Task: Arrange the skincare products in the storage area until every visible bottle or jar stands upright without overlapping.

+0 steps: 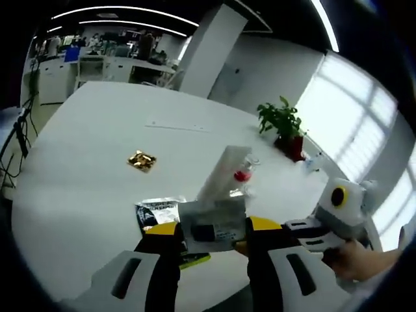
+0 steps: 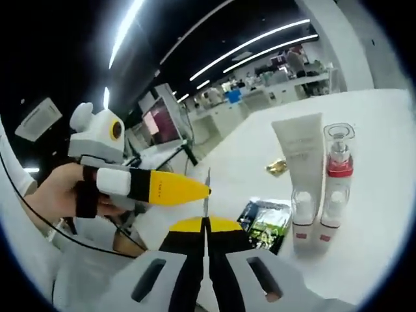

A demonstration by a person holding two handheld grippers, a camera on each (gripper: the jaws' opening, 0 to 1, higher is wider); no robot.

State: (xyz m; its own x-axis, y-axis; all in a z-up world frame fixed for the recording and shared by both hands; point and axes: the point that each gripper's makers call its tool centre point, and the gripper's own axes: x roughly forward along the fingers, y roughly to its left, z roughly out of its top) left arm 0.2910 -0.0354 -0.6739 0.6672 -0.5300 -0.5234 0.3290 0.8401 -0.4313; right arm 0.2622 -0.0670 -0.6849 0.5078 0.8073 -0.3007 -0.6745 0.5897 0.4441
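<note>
White surface: left tool clamped on clear sachet; right tool pinched on the sachet's edge; tube and bottle upright, touching.

The bench looks smooth and matt white, with a soft sheen where window light falls. A small wrapper on it is crinkled gold foil, shiny. The sachet is glossy printed film, dark with green, and slightly wrinkled. The tube looks like matt off-white plastic with a clear plastic cap at its base. The pump bottle is clear, glassy plastic with a glossy red collar. The left gripper has smooth yellow and black plastic fingers pinching a translucent, glossy plastic packet.
</note>
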